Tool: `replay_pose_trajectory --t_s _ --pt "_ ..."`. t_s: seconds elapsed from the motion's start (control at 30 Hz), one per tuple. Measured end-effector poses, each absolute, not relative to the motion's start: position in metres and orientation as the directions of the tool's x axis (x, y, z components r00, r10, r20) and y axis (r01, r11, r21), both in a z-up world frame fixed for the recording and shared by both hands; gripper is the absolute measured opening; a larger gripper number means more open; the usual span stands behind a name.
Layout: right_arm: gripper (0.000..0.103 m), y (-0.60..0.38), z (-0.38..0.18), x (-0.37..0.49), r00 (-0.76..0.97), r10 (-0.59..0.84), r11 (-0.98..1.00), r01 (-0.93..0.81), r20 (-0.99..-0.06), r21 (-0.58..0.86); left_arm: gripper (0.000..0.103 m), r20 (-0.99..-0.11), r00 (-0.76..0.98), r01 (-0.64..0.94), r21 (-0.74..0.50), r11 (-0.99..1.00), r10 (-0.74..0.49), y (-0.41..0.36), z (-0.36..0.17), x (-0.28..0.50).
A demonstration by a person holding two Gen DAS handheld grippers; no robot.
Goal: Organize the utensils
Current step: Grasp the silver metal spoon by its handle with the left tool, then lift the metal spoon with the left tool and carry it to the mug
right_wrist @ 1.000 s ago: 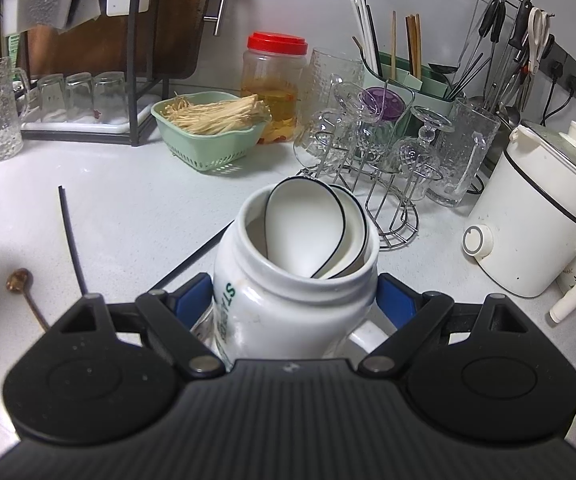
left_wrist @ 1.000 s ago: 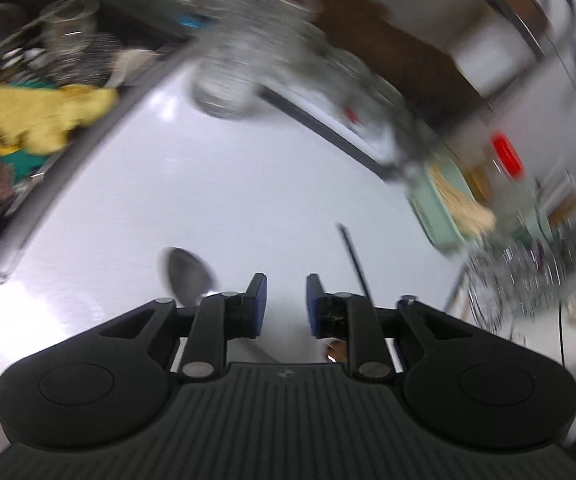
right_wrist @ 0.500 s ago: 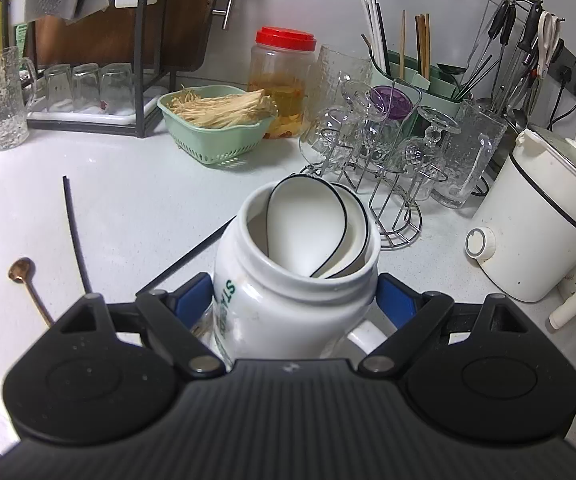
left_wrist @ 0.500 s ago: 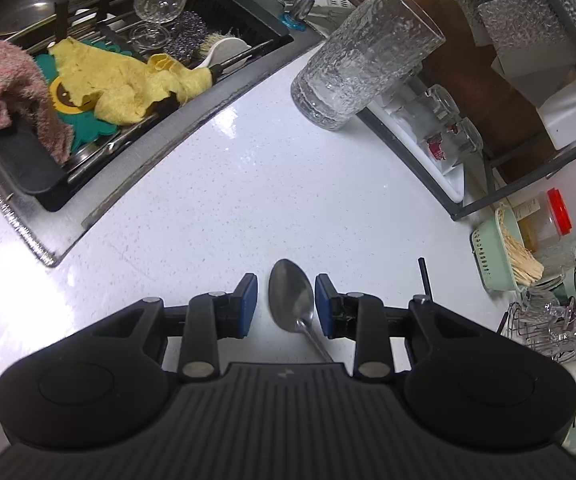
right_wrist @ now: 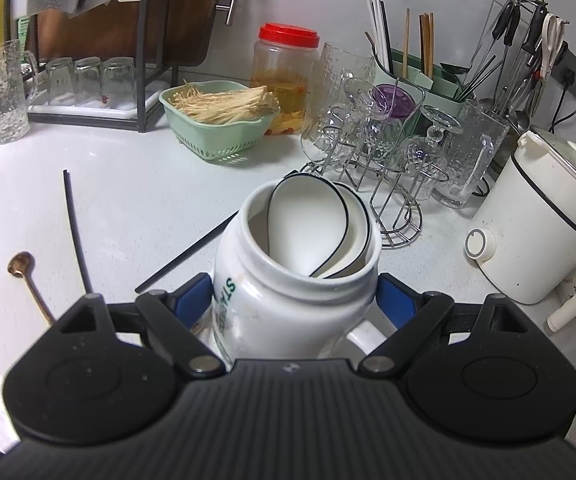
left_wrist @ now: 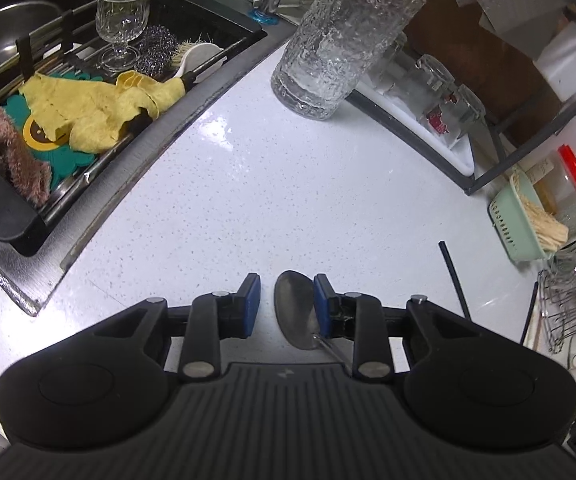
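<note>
On the white counter (right_wrist: 160, 200) lie 2 black chopsticks (right_wrist: 75, 232), 1 copper spoon (right_wrist: 28, 280) and 1 steel spoon (left_wrist: 295, 308), all near its left edge beside the sink (left_wrist: 100, 184). 2 white soup spoons (right_wrist: 307, 224) stand in 1 white jar (right_wrist: 288, 308). The left gripper (left_wrist: 286, 304) tilts steeply down over the steel spoon, its jaws closing with the spoon's bowl between them, against the right pad and clear of the left. The right gripper (right_wrist: 293, 300) angles down, jaws spread wide and clamped on the jar's 2 sides.
</note>
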State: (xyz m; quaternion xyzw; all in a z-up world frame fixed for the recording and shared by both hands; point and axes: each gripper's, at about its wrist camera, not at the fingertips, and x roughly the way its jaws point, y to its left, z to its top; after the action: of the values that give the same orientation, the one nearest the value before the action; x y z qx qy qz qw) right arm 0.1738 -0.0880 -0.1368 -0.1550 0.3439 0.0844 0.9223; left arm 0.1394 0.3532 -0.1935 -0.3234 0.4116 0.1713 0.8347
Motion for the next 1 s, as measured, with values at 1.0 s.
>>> replay_pose_trajectory --t_s 1.0 --pt "0.091 -0.08 -0.14 0.177 0.758 0.015 0.948 -0.217 -0.652 -0.231 0.001 -0.717 0.693 -0.376 -0.271 0.886 0.075 0.322 -0.133 0.165"
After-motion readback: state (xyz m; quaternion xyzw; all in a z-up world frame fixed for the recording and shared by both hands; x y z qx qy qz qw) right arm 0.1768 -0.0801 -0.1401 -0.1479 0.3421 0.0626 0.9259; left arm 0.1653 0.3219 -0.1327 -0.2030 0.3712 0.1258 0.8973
